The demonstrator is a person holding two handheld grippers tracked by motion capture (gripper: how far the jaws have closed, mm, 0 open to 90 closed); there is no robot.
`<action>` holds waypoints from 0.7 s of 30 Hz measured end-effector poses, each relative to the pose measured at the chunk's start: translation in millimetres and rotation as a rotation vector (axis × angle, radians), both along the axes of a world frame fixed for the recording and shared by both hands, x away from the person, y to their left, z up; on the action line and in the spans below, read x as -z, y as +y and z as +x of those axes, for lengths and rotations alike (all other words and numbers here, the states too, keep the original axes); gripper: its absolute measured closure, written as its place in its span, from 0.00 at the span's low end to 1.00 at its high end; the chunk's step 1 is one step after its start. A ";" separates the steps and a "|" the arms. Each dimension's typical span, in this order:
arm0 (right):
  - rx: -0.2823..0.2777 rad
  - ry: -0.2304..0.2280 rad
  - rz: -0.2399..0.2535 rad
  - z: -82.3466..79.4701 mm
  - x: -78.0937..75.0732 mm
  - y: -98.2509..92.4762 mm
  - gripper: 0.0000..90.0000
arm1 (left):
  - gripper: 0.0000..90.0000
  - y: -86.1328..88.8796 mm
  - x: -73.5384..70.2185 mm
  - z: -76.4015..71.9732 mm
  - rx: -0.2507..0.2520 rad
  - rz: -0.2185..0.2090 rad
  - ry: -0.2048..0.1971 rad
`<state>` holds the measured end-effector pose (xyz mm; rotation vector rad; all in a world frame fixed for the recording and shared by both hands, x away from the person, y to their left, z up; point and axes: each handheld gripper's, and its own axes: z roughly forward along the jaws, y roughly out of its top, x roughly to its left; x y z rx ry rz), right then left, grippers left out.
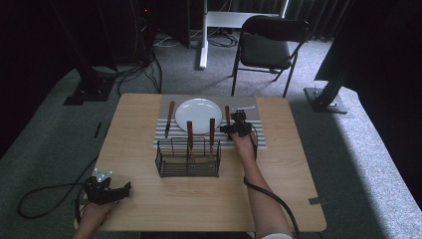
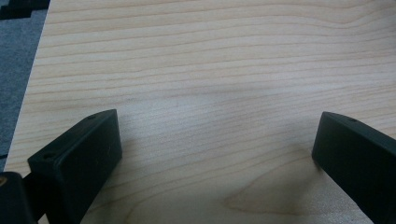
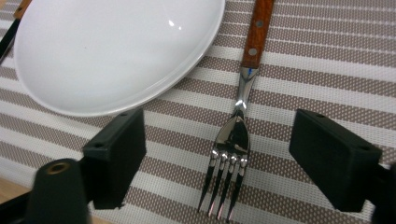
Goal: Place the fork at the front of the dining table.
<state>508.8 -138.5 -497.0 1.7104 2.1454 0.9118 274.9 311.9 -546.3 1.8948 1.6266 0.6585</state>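
- Two tools are working: the right tool (image 3: pixel 219 163), jaws apart, is hovering over the wooden-handled steel fork (image 3: pixel 236 135), lying free on the striped placemat (image 3: pixel 327 60) beside the round white plate (image 3: pixel 116 51), seemingly just placed.
- The left tool (image 2: pixel 215 154), jaws apart and empty, is idling over the pale wooden desk (image 2: pixel 210 60).

Dim room behind a wooden table

Grey carpet (image 1: pixel 209 74) is seen around the table (image 1: pixel 278 199); 1 black folding chair (image 1: pixel 268 47) is placed far right, dark curtains (image 1: pixel 318 15) are hung behind, and daylight is cast at right.
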 end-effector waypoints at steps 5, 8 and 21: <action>-0.065 -0.054 0.028 -11.5 -3.4 -0.9 0.18 | 0.01 0.1 0.0 0.0 0.000 0.001 0.000; -0.075 -0.073 0.037 -18.2 -4.7 -3.1 0.17 | 0.01 0.0 0.0 0.0 0.000 0.000 0.000; -0.092 -0.127 0.035 -42.4 -8.2 -24.8 0.17 | 0.01 0.1 -0.1 0.1 0.000 0.000 0.000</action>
